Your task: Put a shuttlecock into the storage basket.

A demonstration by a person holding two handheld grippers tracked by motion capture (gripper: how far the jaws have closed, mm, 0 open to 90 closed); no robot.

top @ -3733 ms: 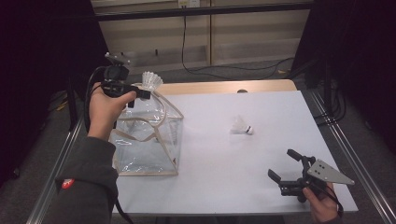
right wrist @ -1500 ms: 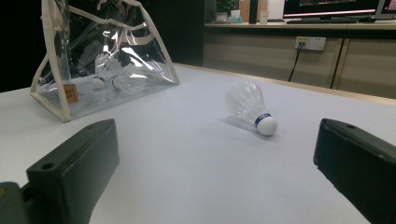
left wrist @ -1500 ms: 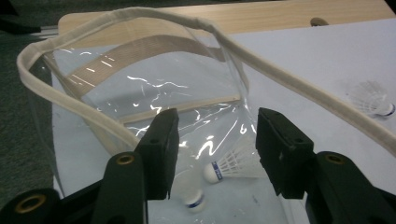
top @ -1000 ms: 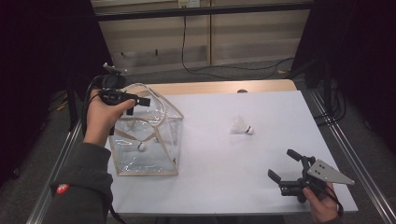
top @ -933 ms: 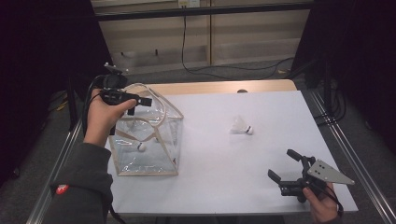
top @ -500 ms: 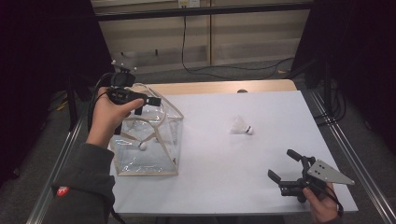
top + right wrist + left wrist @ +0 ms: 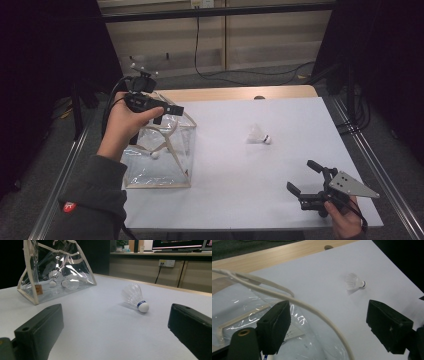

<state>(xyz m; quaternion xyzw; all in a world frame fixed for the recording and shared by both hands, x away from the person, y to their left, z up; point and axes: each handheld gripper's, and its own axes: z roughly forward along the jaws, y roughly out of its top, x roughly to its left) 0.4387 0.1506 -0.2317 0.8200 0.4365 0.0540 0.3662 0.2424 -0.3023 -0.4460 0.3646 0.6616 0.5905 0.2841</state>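
Observation:
A clear plastic bag (image 7: 160,162) with cream trim stands on the left of the white table (image 7: 240,200). Two shuttlecocks (image 7: 53,277) lie inside it. My left gripper (image 7: 167,114) hovers over the bag's top. Its jaws have just been opening, and nothing is between them. In the left gripper view the left gripper (image 7: 330,315) looks past the bag's handle (image 7: 287,298) at a loose shuttlecock (image 7: 354,283). That shuttlecock (image 7: 257,135) lies on its side mid-table. My right gripper (image 7: 302,176) rests open near the front right edge, facing the shuttlecock (image 7: 135,298).
A wooden strip (image 7: 240,93) runs along the table's far edge, with a wall and a hanging cable (image 7: 197,45) behind it. Metal rails (image 7: 370,165) run along both sides of the table. Bare white surface lies between the bag and the right gripper.
The shuttlecock my left gripper held over the bag earlier now lies inside it. Within the last second that gripper has shifted right and slightly up, with its jaws spread wider. The right gripper has stayed still.

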